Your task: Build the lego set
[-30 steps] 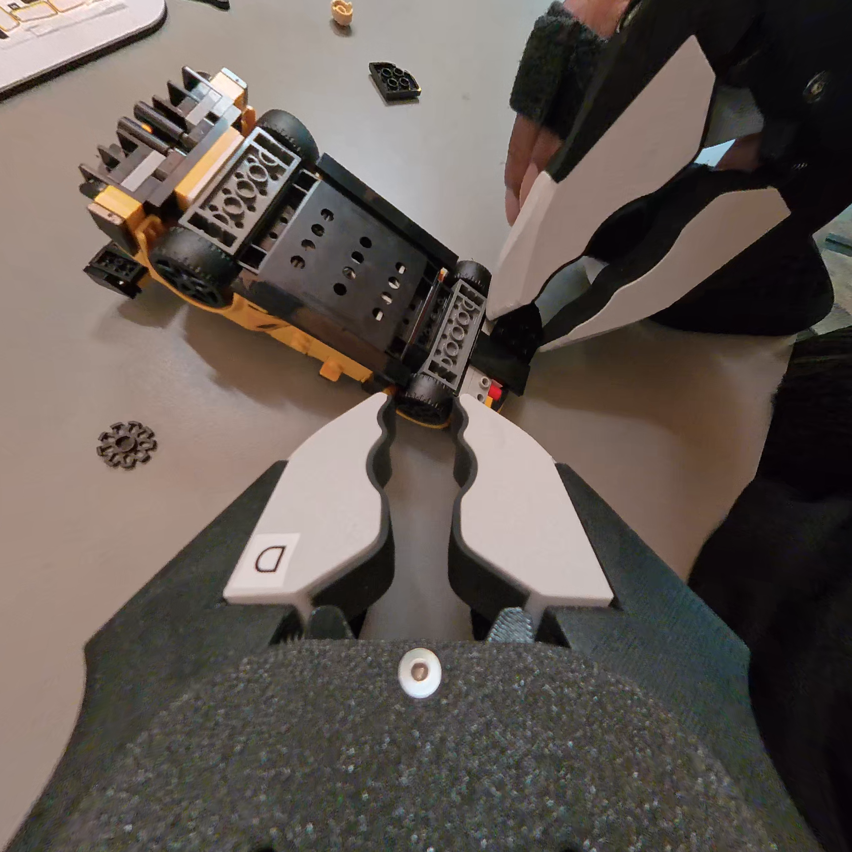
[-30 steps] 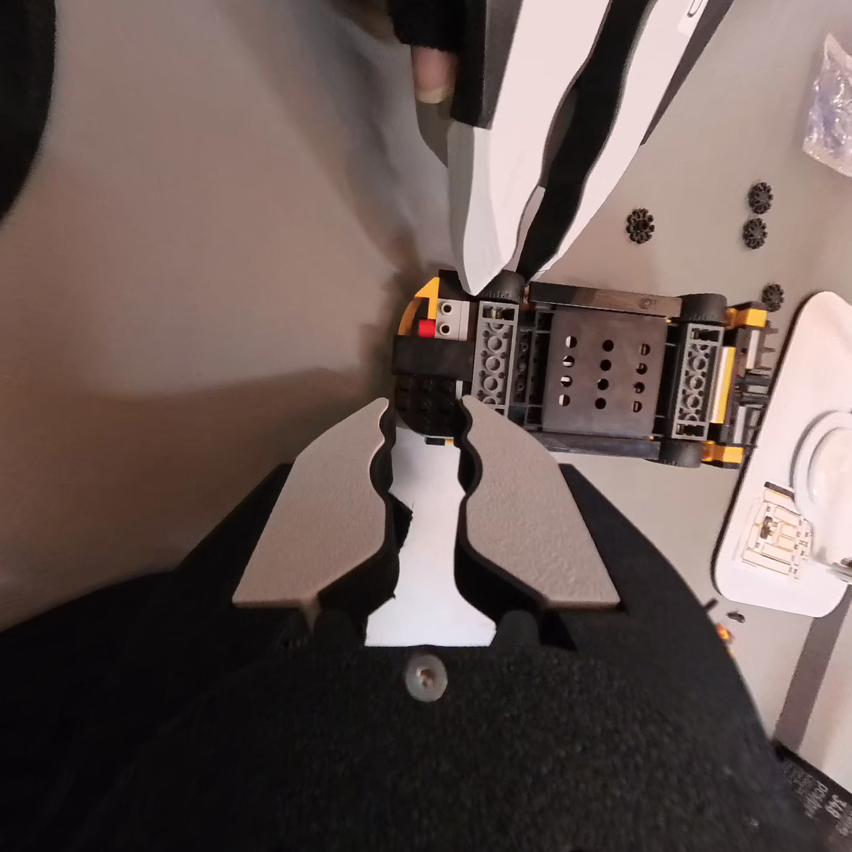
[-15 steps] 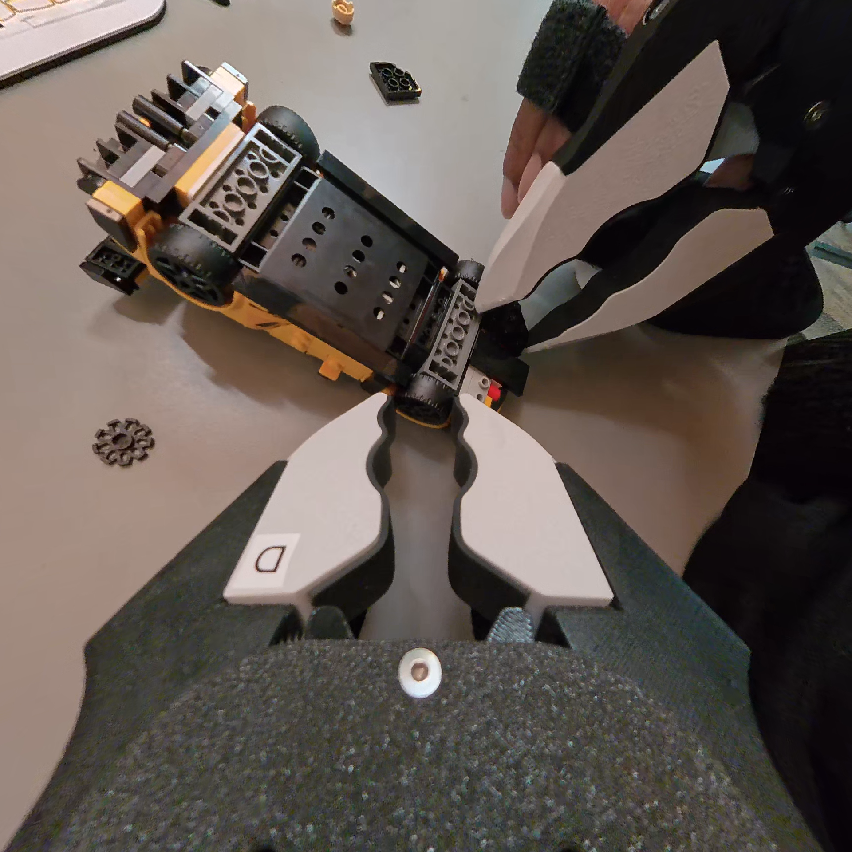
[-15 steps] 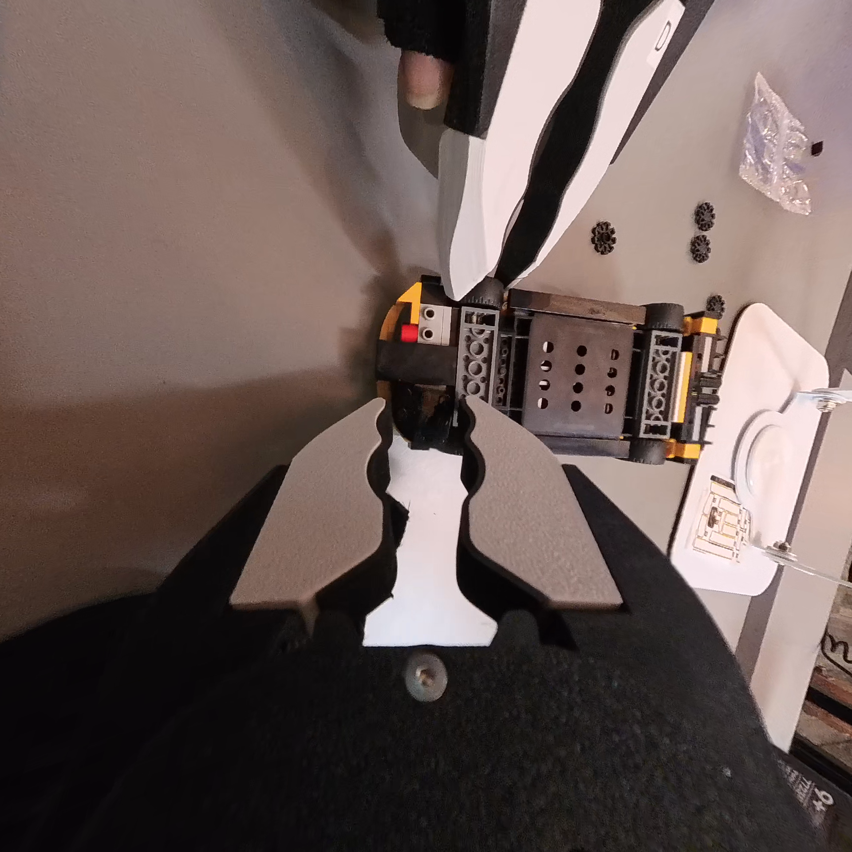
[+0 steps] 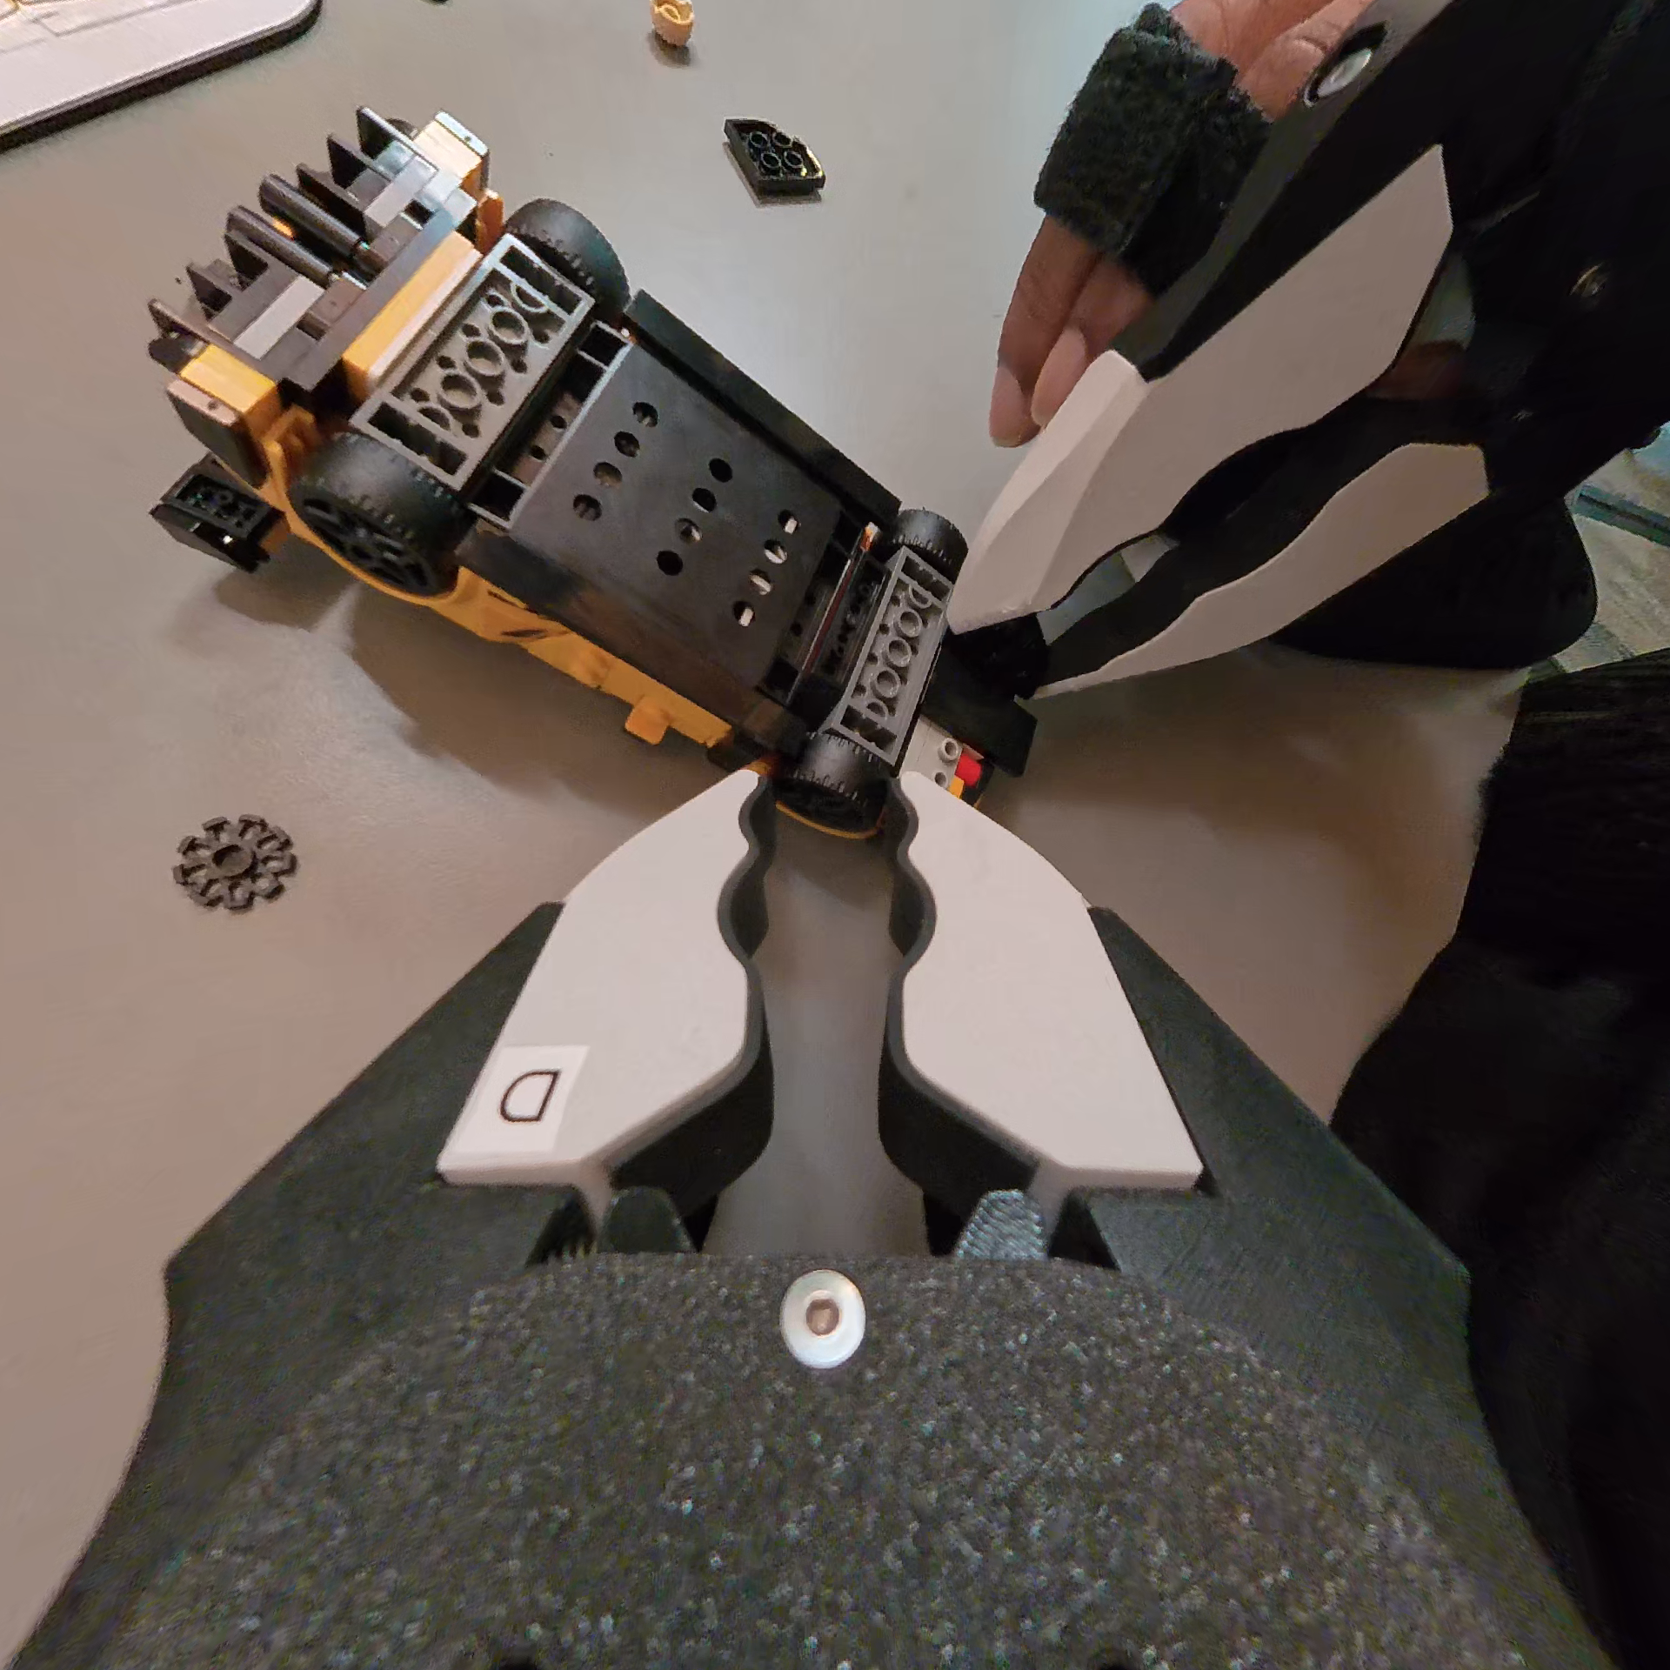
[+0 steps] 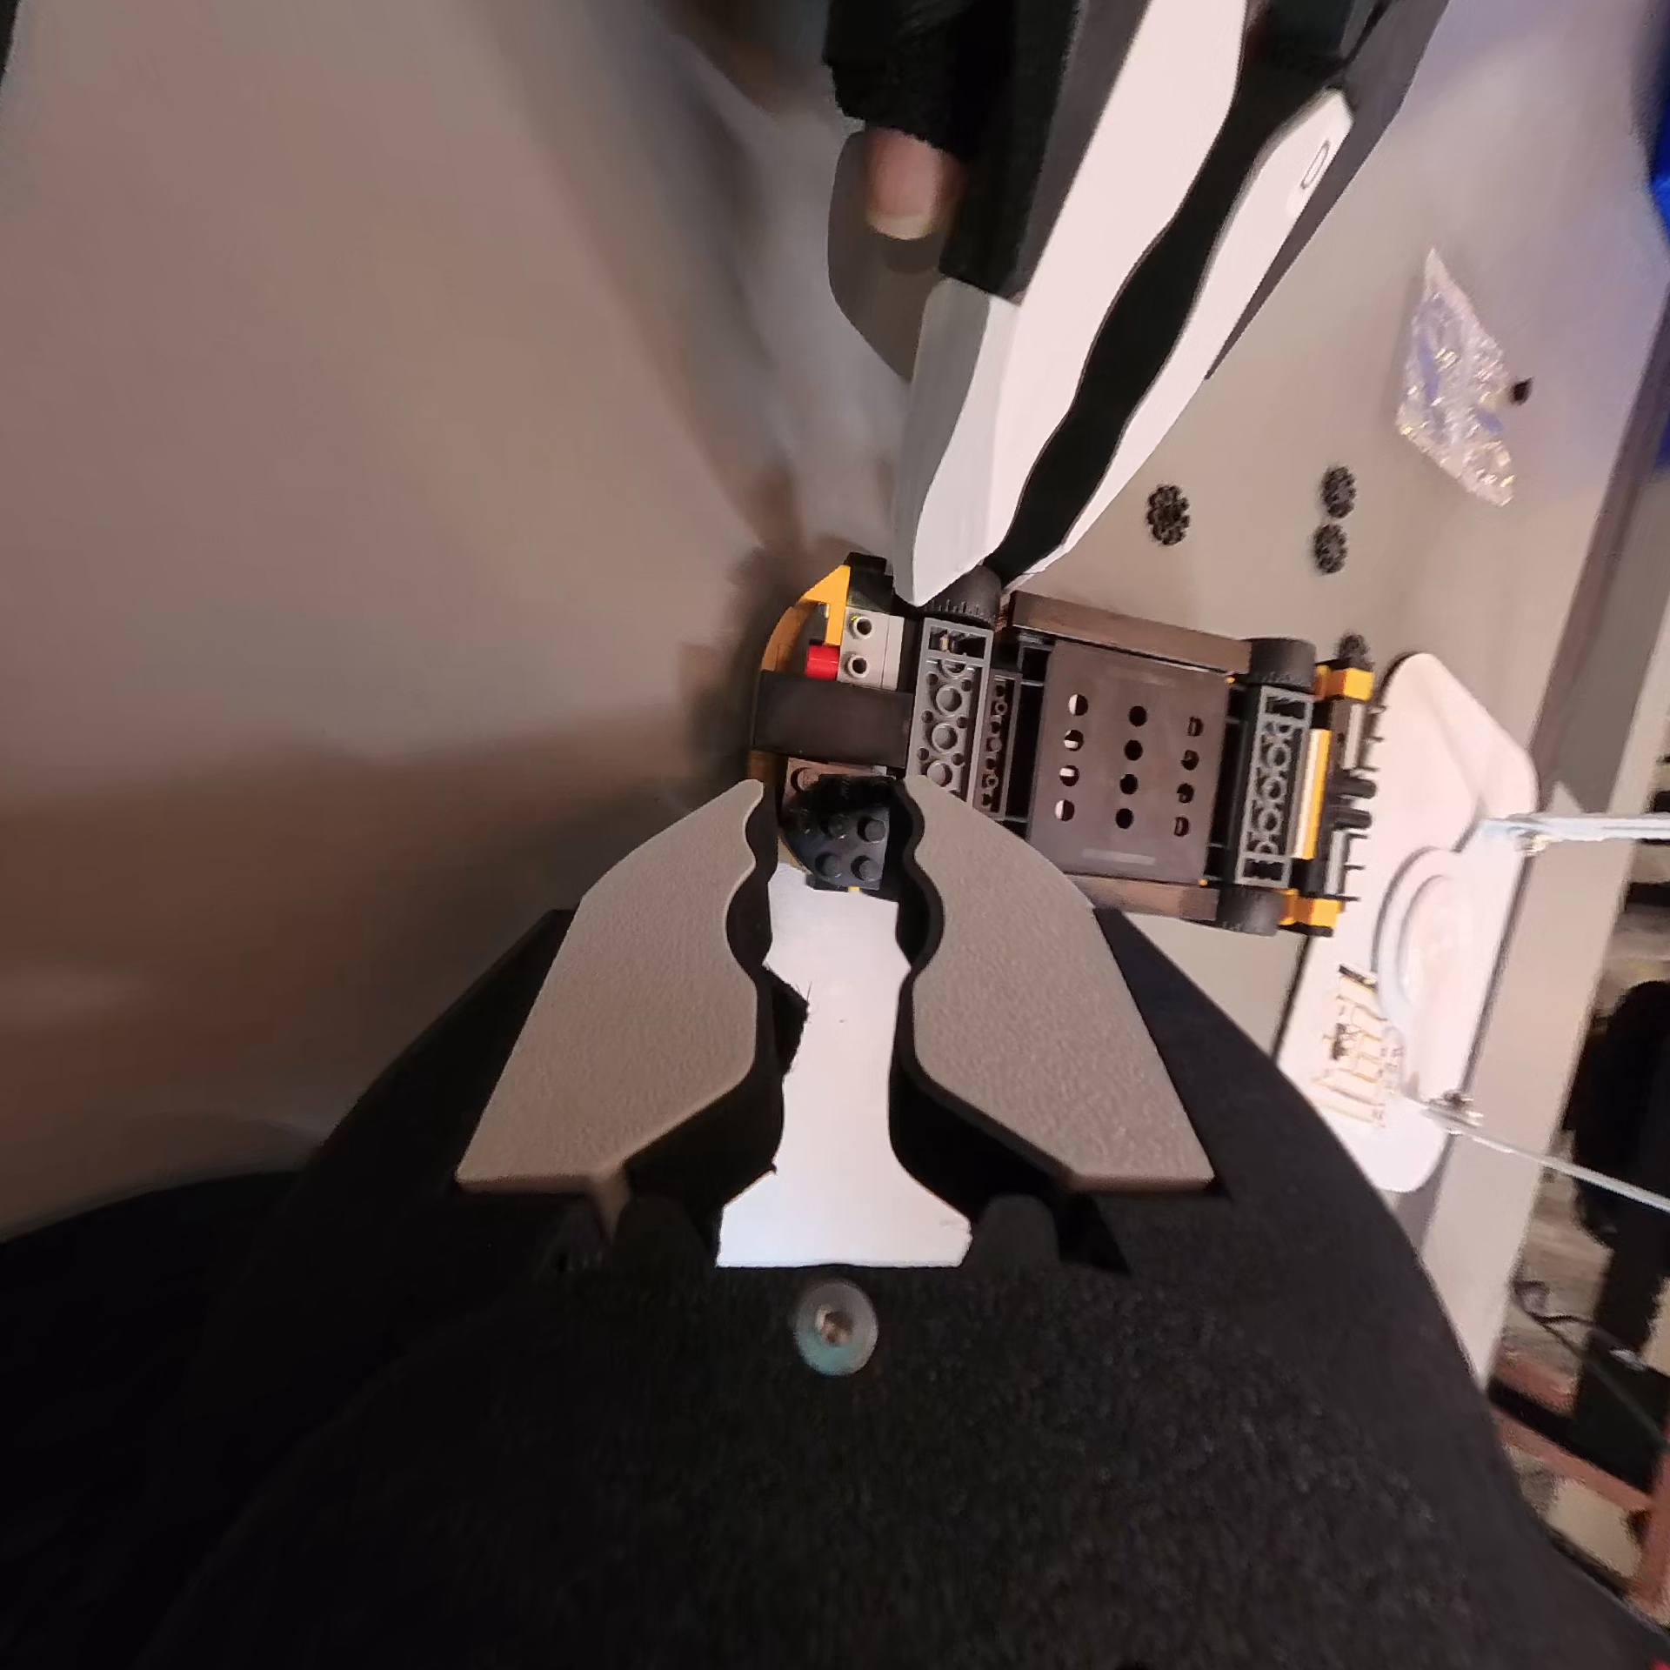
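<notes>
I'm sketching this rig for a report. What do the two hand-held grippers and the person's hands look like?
Both match: the left hand-held gripper and the right hand-held gripper each have two broad pale grey fingers with wavy black inner pads, on a grainy black body with one centre screw. The left one bears a small white sticker. The person's hand wears a black fuzzy fingerless glove.

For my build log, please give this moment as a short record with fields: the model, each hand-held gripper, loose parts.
model: orange and black lego car, lying underside up on the grey table
left hand-held gripper: jaws around one wheel at the car's near end
right hand-held gripper: shut on a small black brick, at the same end of the car
loose parts: black gear disc, black curved plate, tan piece
</notes>
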Demonstrator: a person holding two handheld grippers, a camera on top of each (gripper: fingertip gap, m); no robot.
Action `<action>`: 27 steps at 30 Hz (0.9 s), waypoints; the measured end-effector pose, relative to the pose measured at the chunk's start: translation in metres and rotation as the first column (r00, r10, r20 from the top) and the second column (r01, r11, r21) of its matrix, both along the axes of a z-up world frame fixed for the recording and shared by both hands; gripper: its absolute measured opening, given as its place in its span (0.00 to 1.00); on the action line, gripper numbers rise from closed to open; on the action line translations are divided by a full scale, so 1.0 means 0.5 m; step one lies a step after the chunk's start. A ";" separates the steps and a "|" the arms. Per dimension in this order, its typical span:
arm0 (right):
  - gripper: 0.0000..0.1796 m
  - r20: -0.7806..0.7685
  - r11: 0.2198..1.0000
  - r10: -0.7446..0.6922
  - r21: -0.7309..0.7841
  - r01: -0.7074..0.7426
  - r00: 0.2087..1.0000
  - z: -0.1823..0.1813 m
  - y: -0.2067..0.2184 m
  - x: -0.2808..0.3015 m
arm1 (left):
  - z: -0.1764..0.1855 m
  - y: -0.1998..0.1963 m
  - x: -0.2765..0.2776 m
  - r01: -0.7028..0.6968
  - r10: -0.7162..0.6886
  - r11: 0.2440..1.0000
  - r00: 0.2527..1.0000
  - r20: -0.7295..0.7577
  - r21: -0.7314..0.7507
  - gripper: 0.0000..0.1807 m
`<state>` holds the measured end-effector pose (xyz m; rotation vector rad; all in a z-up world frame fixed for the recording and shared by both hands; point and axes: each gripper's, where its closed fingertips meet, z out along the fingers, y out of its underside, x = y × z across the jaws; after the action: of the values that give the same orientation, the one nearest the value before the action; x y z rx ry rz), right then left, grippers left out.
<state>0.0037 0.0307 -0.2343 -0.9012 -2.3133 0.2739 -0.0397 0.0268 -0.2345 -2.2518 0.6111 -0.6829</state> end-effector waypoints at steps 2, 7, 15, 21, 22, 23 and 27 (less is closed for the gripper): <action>0.13 -0.017 1.000 0.015 0.010 -0.015 1.000 0.000 -0.001 -0.002 | 0.000 0.000 0.000 0.000 0.000 1.000 1.000 0.000 0.000 0.13; 0.13 -0.041 0.998 0.041 0.040 -0.040 0.998 -0.001 -0.002 -0.004 | 0.000 0.000 0.000 -0.001 0.001 1.000 1.000 0.004 -0.004 0.13; 0.14 -0.079 0.996 0.058 0.069 -0.053 0.995 -0.003 -0.002 -0.006 | 0.000 0.000 0.000 -0.001 0.001 1.000 1.000 0.010 -0.009 0.13; 0.15 -0.089 0.997 0.055 0.065 -0.049 0.994 -0.004 -0.006 -0.006 | 0.000 0.000 0.000 -0.001 0.001 1.000 1.000 0.013 -0.010 0.13; 0.15 -0.091 0.997 0.054 0.065 -0.048 0.994 -0.004 -0.006 -0.006 | 0.000 0.000 0.000 -0.001 0.001 1.000 1.000 0.013 -0.010 0.13; 0.15 -0.093 0.997 0.052 0.065 -0.046 0.994 -0.003 -0.006 -0.006 | -0.001 0.000 0.000 -0.001 0.001 1.000 1.000 0.013 -0.011 0.13; 0.16 -0.100 0.998 0.042 0.056 -0.036 0.994 -0.002 -0.004 -0.005 | -0.001 0.000 0.000 -0.002 0.002 1.000 1.000 0.014 -0.012 0.13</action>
<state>0.0012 0.0286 -0.2352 -0.7983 -2.2363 0.2663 -0.0398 0.0267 -0.2349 -2.2563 0.5998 -0.7025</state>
